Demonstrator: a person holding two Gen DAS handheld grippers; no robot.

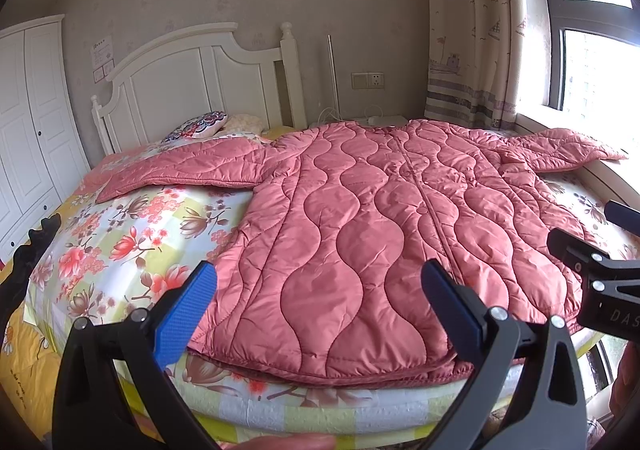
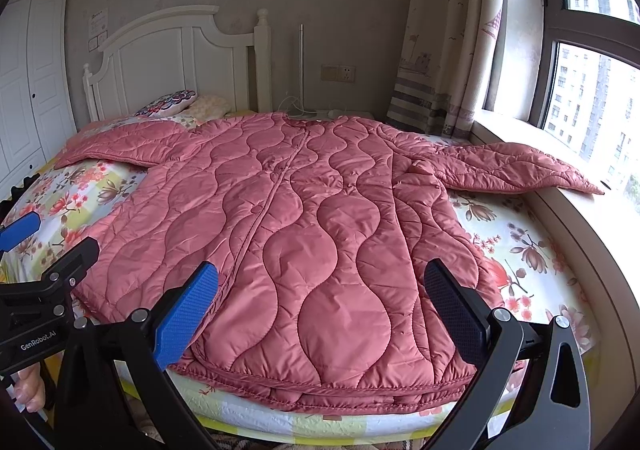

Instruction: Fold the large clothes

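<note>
The left tool hangs above the near edge of the bed with its blue-padded fingers spread wide apart and nothing between them. It looks over the near left part of the coat's hem. The right tool is held just beside it, to its right, and its fingers also stand apart, empty, over the near hem. Each tool's body shows at the edge of the other's view.

The pink quilted coat lies flat on the bed, front side up, with its closed front seam running from the near hem to the far collar. Its hem sits close to the near edge of the mattress. The left sleeve stretches out to the left across the floral sheet. The right sleeve reaches to the right, and its cuff rests on the window ledge.

At the far left of the bed, a patterned pillow leans near the white headboard. A white wardrobe stands further left. On the far wall there is a socket panel, with a thin upright pole beside it. A curtain printed with ships hangs at the right, next to the bright window.
</note>
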